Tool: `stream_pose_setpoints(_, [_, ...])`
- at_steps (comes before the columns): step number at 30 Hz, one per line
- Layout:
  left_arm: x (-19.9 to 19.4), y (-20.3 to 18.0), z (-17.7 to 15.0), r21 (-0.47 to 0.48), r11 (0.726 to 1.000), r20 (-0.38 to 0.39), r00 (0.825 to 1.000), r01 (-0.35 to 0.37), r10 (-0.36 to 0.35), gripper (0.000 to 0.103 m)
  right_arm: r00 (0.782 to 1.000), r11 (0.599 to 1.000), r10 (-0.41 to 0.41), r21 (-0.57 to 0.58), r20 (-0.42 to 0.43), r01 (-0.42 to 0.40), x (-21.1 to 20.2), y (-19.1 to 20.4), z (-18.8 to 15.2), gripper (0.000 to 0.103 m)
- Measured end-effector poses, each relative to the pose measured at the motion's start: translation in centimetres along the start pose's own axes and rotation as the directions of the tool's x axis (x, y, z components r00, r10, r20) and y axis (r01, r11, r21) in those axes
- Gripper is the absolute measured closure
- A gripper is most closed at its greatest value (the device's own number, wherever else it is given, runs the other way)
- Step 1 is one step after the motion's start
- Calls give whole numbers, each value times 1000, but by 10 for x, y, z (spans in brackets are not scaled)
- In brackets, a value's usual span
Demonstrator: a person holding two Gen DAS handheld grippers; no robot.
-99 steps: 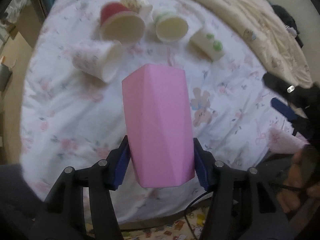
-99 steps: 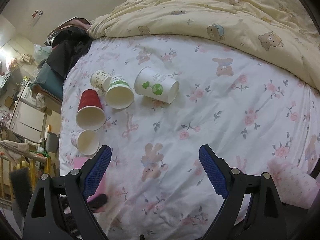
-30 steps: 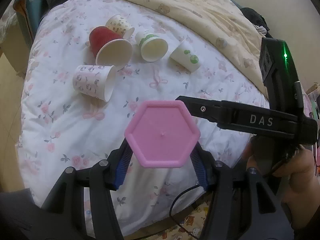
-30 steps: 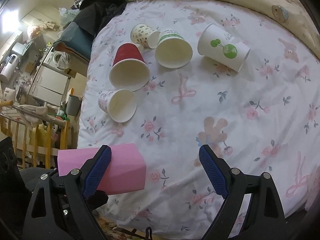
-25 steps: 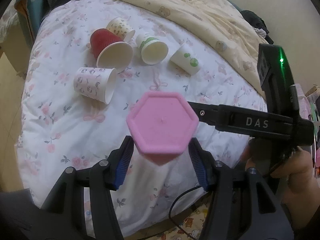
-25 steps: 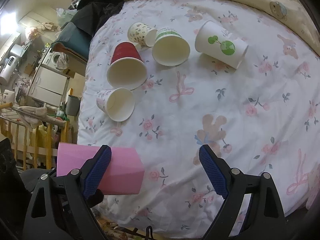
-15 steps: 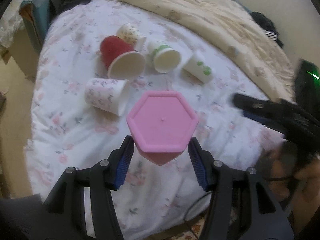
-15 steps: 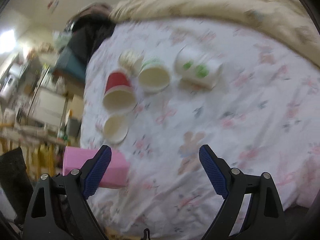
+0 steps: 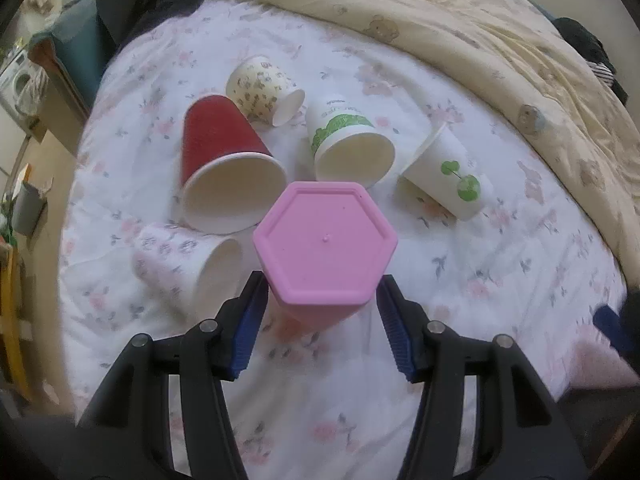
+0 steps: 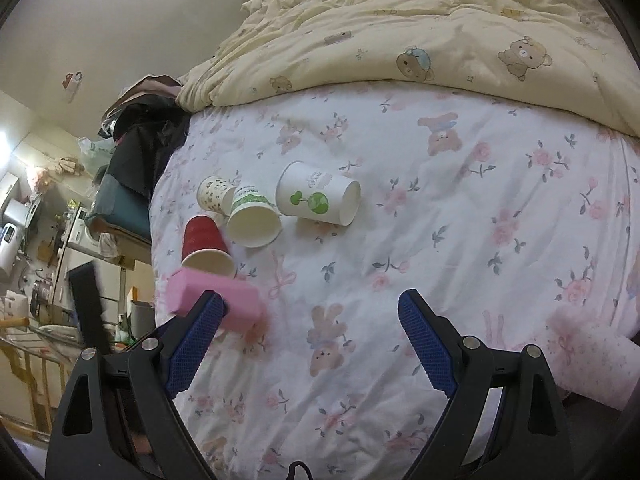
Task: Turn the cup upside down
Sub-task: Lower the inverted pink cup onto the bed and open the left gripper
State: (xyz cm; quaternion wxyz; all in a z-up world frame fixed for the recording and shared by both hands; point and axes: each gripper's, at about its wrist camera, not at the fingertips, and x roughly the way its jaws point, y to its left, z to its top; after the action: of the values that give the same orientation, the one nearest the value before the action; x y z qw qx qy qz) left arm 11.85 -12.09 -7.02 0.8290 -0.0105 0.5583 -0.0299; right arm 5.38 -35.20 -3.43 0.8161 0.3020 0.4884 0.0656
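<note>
Pink hexagonal cup [image 9: 326,248]: closed base faces the left wrist camera, mouth turned away toward the bed [image 9: 500,280]; long axis runs base-up and tilted, so the flip appears largely done, with setting down and release left. Whether it touches the sheet cannot be told. Left hand-held gripper [image 9: 320,320]: clamped on the cup's sides. Beyond the cup: red cup [image 9: 224,160], green-banded cup [image 9: 348,144], all lying sideways. Right hand-held gripper [image 10: 308,336]: fingers apart, empty.

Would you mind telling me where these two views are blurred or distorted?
Left wrist view: fisheye bends the bed edges; the pink cup base is sharp, the far right edge smeared. Right wrist view: the same cup is motion-blurred, the paper cups crisper, the corners vignetted black.
</note>
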Motion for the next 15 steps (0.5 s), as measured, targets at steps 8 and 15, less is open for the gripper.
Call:
stream_pose_setpoints(8, [33,-1,4,-8,999,-26,999,-45,45,51,1000,1000,7,-5,-6,-7,3,4,0,11])
stream_pose_setpoints(15, [32,-4,4,7,998,-13,998,-58,58,50,1000,1000,4,-9,-7,-4,3,3,0,11])
